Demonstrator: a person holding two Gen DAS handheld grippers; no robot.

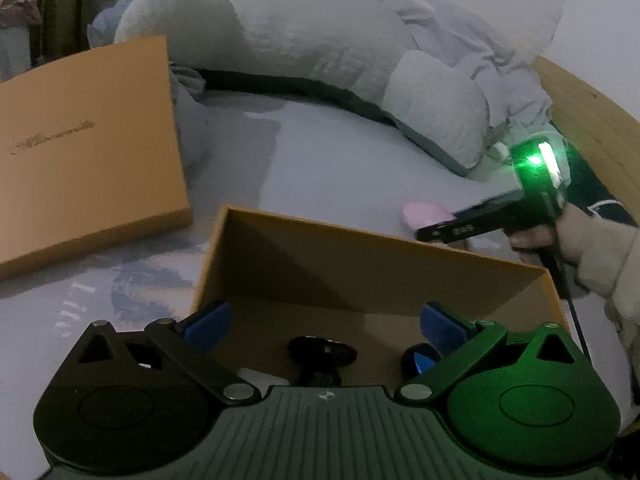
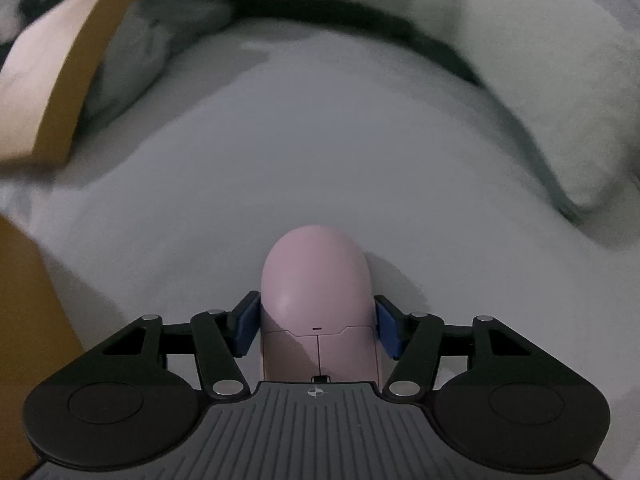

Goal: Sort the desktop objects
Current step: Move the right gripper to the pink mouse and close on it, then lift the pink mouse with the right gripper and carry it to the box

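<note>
My right gripper (image 2: 318,326) is shut on a pink computer mouse (image 2: 316,292), its blue pads (image 2: 248,322) pressed on both sides, low over the grey bed sheet. In the left wrist view the pink mouse (image 1: 424,214) shows behind the open brown box (image 1: 360,264), with the right gripper body lit green beside it. My left gripper (image 1: 324,326) is open and empty above the box. Inside the box lie a black object (image 1: 322,354) and a dark blue round object (image 1: 418,360).
The box lid (image 1: 84,152) lies flat at the left on the sheet. A large grey plush toy (image 1: 312,40) and pillows lie at the back. A wooden bed frame (image 1: 588,120) runs along the right. The box edge (image 2: 28,320) shows at the left of the right wrist view.
</note>
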